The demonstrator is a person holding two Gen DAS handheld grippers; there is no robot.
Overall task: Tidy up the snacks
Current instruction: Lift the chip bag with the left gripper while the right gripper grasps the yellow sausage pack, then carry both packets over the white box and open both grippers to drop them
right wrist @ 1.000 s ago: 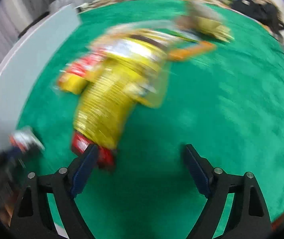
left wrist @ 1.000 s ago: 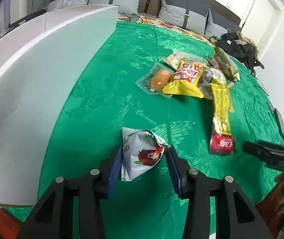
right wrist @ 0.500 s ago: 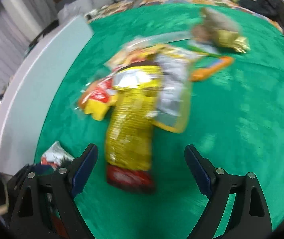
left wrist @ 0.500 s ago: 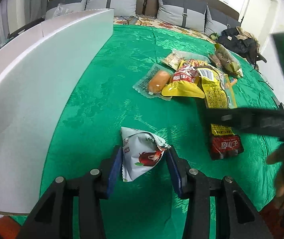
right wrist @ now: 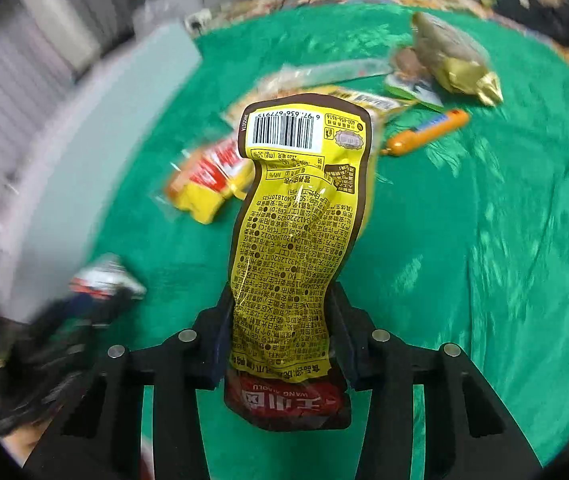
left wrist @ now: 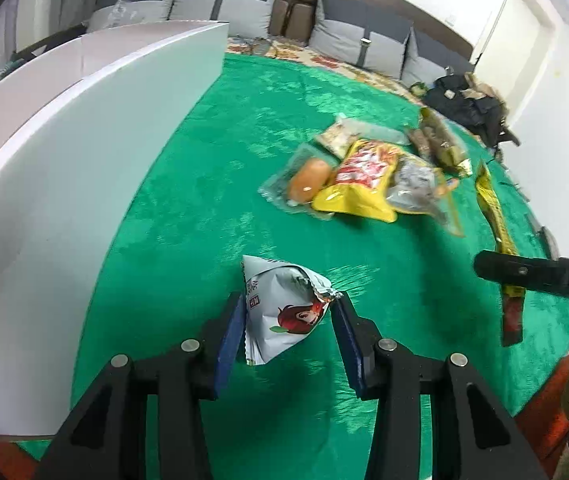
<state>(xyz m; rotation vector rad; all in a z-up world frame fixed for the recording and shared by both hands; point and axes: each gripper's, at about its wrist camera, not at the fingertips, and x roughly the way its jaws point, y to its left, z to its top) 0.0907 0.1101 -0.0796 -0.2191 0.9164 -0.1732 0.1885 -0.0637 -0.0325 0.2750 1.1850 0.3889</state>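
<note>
L tool (left wrist: 288, 334) holds a white snack bag (left wrist: 284, 312) just above the green cloth (left wrist: 212, 208), beside the white box (left wrist: 64, 184). R tool (right wrist: 280, 336), jaws closing, grips a long yellow pouch (right wrist: 300, 224), lifted off the cloth; snack pile (left wrist: 364, 184) lies farther from the box.

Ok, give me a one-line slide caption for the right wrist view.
Right claw closing on a long yellow snack pouch, lifted above the green cloth and remaining snacks.

Green patterned cloth (left wrist: 212, 208); long yellow pouch (right wrist: 300, 232), brown edge, red end; grey-white snack bag (left wrist: 284, 312), red fruit print; orange sausage (right wrist: 424, 134); white box (left wrist: 64, 184) at left.
</note>
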